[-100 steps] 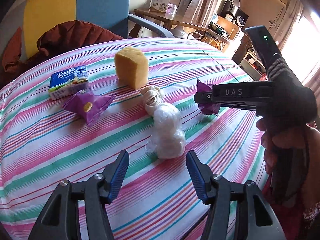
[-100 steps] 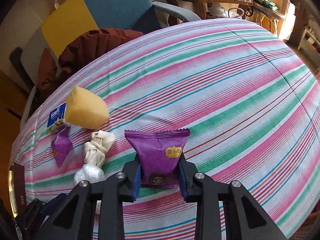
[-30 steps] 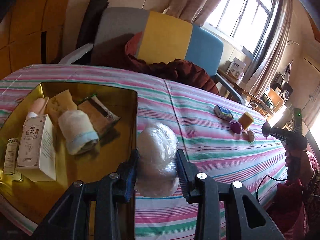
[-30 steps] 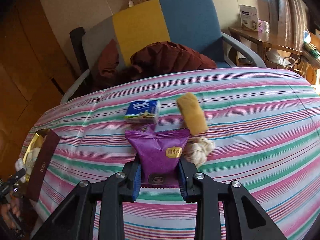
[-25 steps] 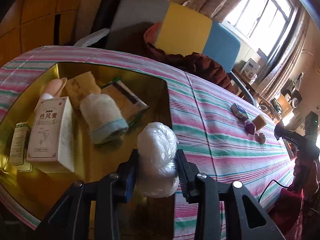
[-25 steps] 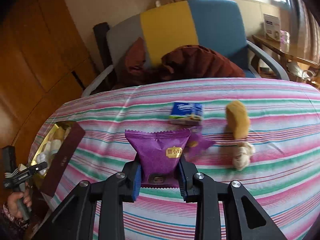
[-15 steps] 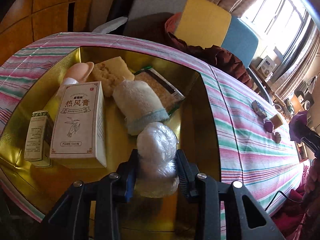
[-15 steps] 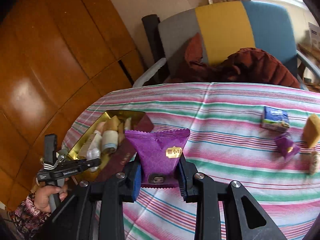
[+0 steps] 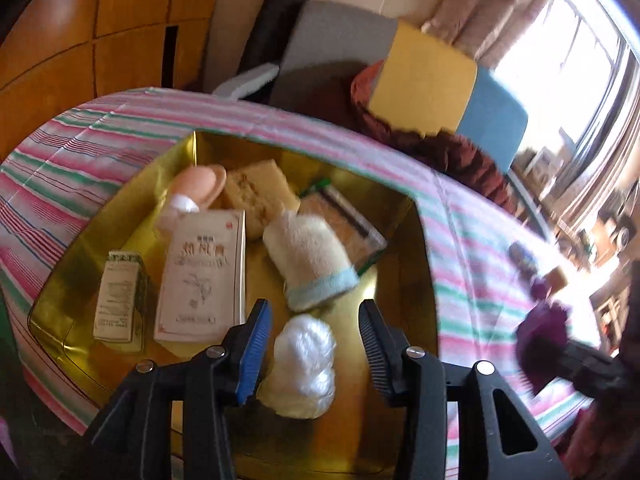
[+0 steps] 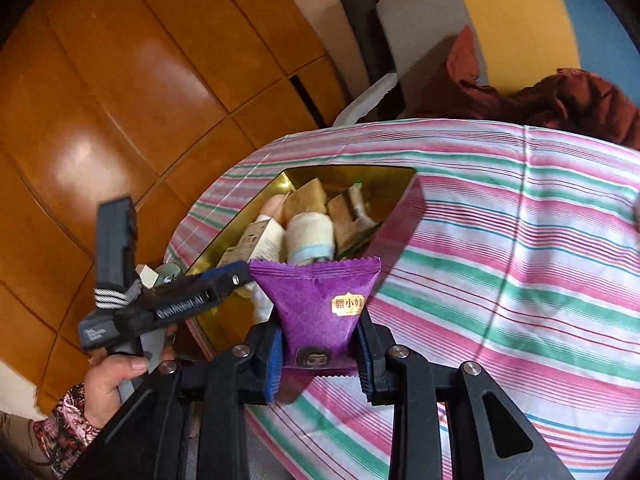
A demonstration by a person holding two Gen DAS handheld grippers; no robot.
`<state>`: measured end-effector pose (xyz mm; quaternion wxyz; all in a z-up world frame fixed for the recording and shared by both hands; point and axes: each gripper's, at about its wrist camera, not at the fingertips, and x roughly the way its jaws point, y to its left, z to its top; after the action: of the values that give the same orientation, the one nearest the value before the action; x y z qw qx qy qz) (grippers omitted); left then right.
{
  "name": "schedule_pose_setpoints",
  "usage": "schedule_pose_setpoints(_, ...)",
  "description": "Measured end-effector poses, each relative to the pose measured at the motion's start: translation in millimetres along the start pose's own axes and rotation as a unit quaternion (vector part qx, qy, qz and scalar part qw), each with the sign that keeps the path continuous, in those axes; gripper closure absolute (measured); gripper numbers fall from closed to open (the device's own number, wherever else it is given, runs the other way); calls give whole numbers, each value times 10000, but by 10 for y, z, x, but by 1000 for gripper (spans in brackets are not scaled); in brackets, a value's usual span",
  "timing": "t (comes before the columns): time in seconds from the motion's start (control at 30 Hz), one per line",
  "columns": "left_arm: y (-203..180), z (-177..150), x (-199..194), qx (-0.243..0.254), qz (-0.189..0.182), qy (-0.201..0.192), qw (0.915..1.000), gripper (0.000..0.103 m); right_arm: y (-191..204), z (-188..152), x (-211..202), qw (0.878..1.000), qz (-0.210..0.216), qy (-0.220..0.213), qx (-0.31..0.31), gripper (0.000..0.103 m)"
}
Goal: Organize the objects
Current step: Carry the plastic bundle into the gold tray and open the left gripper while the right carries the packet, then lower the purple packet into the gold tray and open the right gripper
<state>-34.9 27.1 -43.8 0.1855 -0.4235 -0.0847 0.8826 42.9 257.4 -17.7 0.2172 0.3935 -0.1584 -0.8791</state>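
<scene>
While the left gripper (image 9: 314, 354) opens its fingers, the white plastic ball (image 9: 301, 368) sits loose between them, inside the gold box (image 9: 404, 248). Boxes, a towel and sponge lie there already. The right gripper (image 10: 318, 364) pinches a purple snack bag (image 10: 320, 312) just beside the box. Farther along the counter (image 10: 520, 240), small things wait.

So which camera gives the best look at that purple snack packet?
The right wrist view: the purple snack packet fills its centre, clamped in the right gripper, label sharp. The left wrist view shows it only as a small purple blur at its right edge.
</scene>
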Motion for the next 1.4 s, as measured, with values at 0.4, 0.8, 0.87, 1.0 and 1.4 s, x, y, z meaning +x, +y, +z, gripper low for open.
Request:
schedule_pose_setpoints(0.4,388,124,-367,-1000,305,-790,9914,57,567,126,617,9944,-389,325,-928,72)
schedule_pose_setpoints(0.8,436,145,-425,-1123,300,-809,9899,57,581,221,1108,9807,-1294,662,-1306,71)
schedule_pose_setpoints(0.87,432,141,-417,-1131,291,-791,9900,57,557,221,1138,9800,-1367,676,-1279,69)
schedule_pose_setpoints(1.0,429,128,-393,-1163,287,-726,9901,57,509,222,1119,9822,-1332,556,-1199,67)
schedule_pose_setpoints(1.4,361,88,-359,-1091,306,-674,9913,57,516,267,804,9804,-1501,-188,-1261,39)
